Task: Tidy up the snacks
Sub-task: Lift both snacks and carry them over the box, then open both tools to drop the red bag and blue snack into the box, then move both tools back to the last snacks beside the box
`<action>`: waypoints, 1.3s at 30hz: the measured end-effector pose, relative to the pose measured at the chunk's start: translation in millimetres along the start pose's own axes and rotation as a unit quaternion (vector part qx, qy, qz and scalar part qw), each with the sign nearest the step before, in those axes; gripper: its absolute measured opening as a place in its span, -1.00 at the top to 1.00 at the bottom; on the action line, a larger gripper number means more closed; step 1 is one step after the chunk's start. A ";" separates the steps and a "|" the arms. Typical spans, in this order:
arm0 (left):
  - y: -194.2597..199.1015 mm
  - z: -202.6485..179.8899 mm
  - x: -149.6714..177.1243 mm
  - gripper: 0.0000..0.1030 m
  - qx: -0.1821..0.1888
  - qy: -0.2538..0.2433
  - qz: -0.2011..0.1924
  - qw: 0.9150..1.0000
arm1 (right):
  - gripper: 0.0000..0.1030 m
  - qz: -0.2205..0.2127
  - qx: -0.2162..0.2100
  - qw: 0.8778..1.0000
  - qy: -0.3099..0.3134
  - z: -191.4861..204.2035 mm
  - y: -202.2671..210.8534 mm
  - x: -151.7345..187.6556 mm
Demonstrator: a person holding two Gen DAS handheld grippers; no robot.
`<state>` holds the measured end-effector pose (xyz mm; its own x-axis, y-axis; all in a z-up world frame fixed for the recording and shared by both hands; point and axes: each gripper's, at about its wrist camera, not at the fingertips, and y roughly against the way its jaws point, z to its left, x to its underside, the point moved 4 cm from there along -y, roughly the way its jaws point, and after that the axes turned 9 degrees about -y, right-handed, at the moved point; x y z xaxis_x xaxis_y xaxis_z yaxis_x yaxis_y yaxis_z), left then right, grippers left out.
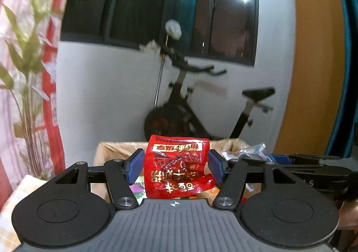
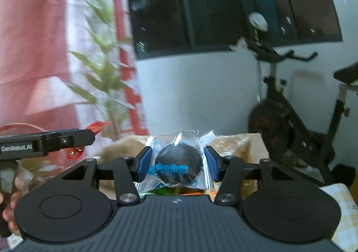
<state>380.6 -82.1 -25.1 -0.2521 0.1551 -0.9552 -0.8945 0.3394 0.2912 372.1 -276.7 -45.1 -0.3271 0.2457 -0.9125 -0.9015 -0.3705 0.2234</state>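
Observation:
In the left wrist view my left gripper (image 1: 176, 165) is shut on a red snack packet (image 1: 176, 169) with gold lettering, its blue pads pressing both sides. The packet hangs above an open cardboard box (image 1: 116, 151). My right gripper (image 2: 178, 162) is shut on a clear wrapper with a round black snack (image 2: 177, 165) and blue print, also over the cardboard box (image 2: 241, 142). The right gripper's body (image 1: 313, 167) shows at the right of the left wrist view. The left gripper's body (image 2: 44, 142) with the red packet's edge (image 2: 96, 127) shows at the left of the right wrist view.
Other colourful packets (image 1: 138, 189) lie inside the box. An exercise bike (image 1: 201, 106) stands against the white wall under a dark window. A green plant (image 2: 105, 86) and a red-and-pink curtain are at the left. A checked cloth (image 2: 342, 207) covers the surface. A hand (image 2: 11, 198) holds the left gripper.

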 end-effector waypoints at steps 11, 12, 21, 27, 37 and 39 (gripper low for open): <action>-48.5 4.1 15.3 -0.83 -0.001 -0.007 0.070 0.997 | -0.16 0.084 0.054 0.995 0.008 -30.3 -33.3 18.0; -46.2 4.9 13.9 -0.84 -0.004 -0.011 0.072 0.997 | -0.17 0.086 0.052 0.995 0.008 -31.3 -31.3 17.7; 7.4 6.3 13.0 -0.87 -0.026 -0.016 0.047 0.998 | -0.27 0.065 0.039 0.996 0.041 -19.3 -5.1 11.6; 38.3 7.1 20.6 -0.87 -0.050 0.000 0.042 0.998 | -0.27 0.048 0.032 0.997 0.045 -10.4 12.1 17.9; 84.0 7.6 46.4 -0.88 -0.071 0.010 0.040 0.997 | -0.27 0.032 0.013 0.998 0.057 3.1 39.6 37.8; 88.8 7.6 52.5 -0.88 -0.072 0.014 0.039 0.997 | -0.27 0.030 0.011 0.998 0.052 3.0 44.2 42.6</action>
<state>290.7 -36.7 -49.0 -0.3320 0.1492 -0.9314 -0.9148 0.1900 0.3565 317.4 -279.9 -73.1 -0.3497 0.1293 -0.9279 -0.8880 -0.3613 0.2843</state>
